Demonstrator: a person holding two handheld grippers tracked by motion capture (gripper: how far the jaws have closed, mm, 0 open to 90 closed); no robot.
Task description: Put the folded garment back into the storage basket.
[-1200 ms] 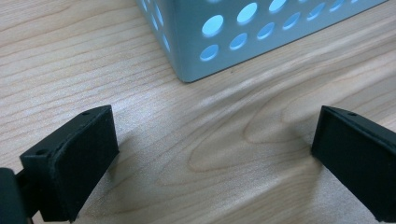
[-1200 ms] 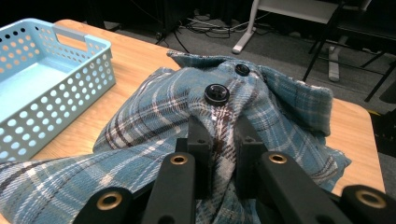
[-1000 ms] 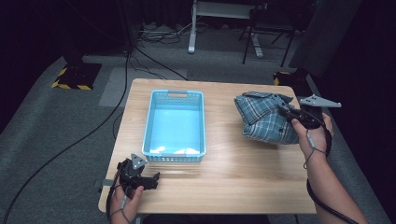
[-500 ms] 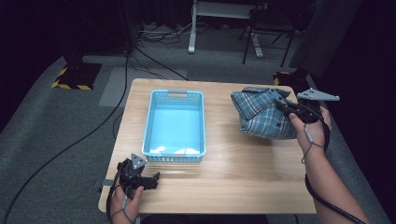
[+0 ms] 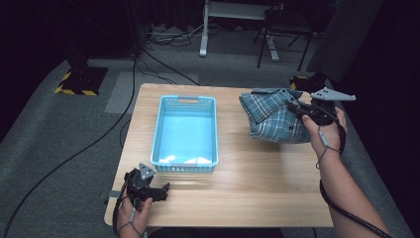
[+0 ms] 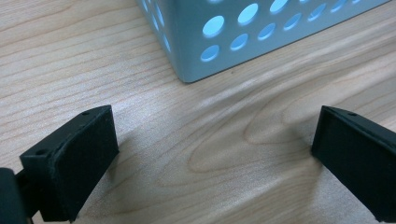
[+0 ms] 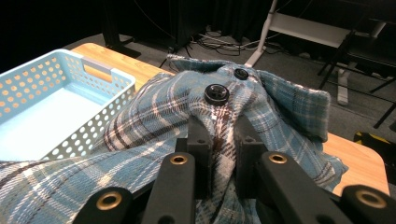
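Left gripper (image 5: 159, 191): near-left table (image 5: 257, 198) corner, jaws spread wide, nothing between them. Blue basket (image 5: 186, 101): left of centre, just beyond that gripper. Plaid shirt (image 5: 270, 121): bunched at far right of table. Right gripper (image 5: 295, 107): jaws clenched on a fold of the shirt.

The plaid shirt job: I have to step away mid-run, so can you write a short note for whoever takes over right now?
Right gripper: shut on a fold of the plaid shirt, just below its buttons, at the table's right far side; the bundle looks partly lifted.
Left gripper: open, holding nothing, low over the table at the near left corner of the blue basket.
Done: the shirt is gripped.
Left: the basket holds no shirt yet. The likely next step is to carry the shirt left and lower it into the basket, then release.
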